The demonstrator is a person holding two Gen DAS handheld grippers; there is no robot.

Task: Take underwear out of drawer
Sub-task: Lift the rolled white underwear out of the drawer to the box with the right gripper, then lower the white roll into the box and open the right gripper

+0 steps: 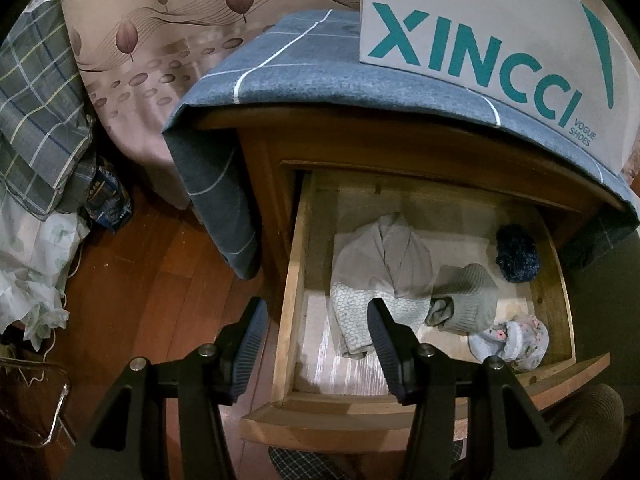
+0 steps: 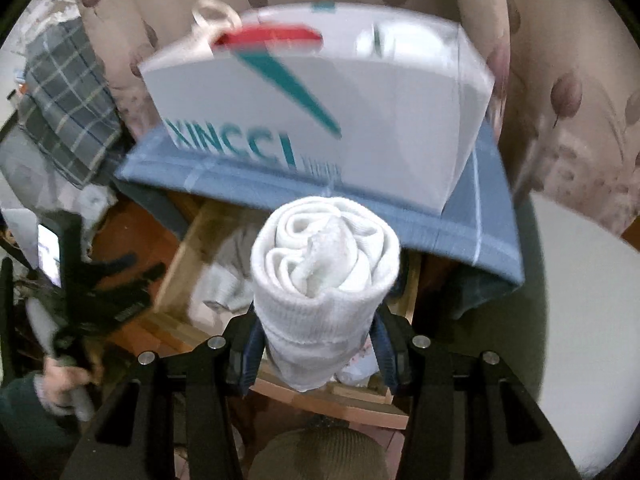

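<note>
A rolled white garment (image 2: 326,276), possibly underwear though blur makes this uncertain, sits clamped between the right gripper (image 2: 320,344) pads, raised above the open wooden drawer (image 1: 294,280). The left gripper (image 1: 316,316) hovers over the drawer's left wall, jaws parted and empty. Grey folded clothes (image 1: 384,268) lie inside, below a white shoe box (image 1: 480,40).

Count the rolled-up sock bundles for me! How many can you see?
4: a white roll in the right gripper; in the drawer, a dark blue ball, a grey bundle and a floral one. More may hide under the folded clothes.
</note>
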